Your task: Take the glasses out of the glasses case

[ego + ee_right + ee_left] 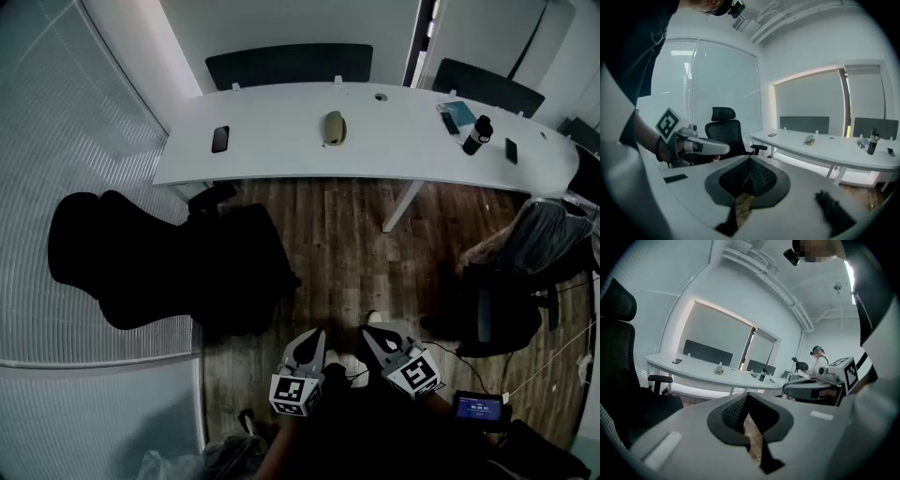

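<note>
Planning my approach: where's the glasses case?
Head view, top centre: the glasses case lies on the white table, black phone to its left, dark bottle right.

Olive-tan glasses case point(334, 127); flat on white table point(272, 131), mid-top

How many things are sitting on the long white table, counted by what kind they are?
Dark phones: 2
Glasses case: 1
Black bottle: 1
Flat bluish thing, too small to name: 1
Total: 5
</note>
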A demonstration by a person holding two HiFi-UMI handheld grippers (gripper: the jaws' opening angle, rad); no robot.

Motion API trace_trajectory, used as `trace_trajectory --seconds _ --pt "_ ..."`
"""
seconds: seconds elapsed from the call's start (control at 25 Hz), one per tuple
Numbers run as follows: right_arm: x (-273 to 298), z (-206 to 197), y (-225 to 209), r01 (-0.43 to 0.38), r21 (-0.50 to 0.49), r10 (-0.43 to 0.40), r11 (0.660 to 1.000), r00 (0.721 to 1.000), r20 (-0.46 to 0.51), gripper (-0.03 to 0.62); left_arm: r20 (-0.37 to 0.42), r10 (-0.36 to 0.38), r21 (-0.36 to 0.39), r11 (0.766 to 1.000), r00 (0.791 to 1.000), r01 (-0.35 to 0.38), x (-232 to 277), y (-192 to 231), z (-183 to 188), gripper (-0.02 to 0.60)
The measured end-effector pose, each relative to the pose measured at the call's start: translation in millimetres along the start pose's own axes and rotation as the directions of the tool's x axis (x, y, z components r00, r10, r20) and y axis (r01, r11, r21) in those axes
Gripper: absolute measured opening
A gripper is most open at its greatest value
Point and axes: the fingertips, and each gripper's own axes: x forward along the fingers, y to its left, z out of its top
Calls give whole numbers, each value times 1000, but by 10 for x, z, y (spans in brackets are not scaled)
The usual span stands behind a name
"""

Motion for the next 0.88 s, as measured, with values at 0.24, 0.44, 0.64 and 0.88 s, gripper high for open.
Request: trace_trajectory --seconds 0.24,0.44,0.64,0.88 --pt "67 -198 -239 -9 50 9 999 1000 10 9 -77 -59 70 995 995 64 393 -271 -201 8" --pt "-7 -145 -660 14 144 -24 989 998 64 9 -120 -83 70 993 989 92 644 -505 -166 8" --pt "-105 -38 -1353 70 184 -89 980 992 94 9 -150 -96 109 988 984 113 1092 -614 83 8" --pt "-263 -32 -2186 135 255 -170 957 978 121 9 -209 -164 192 960 964 205 1666 -818 279 8"
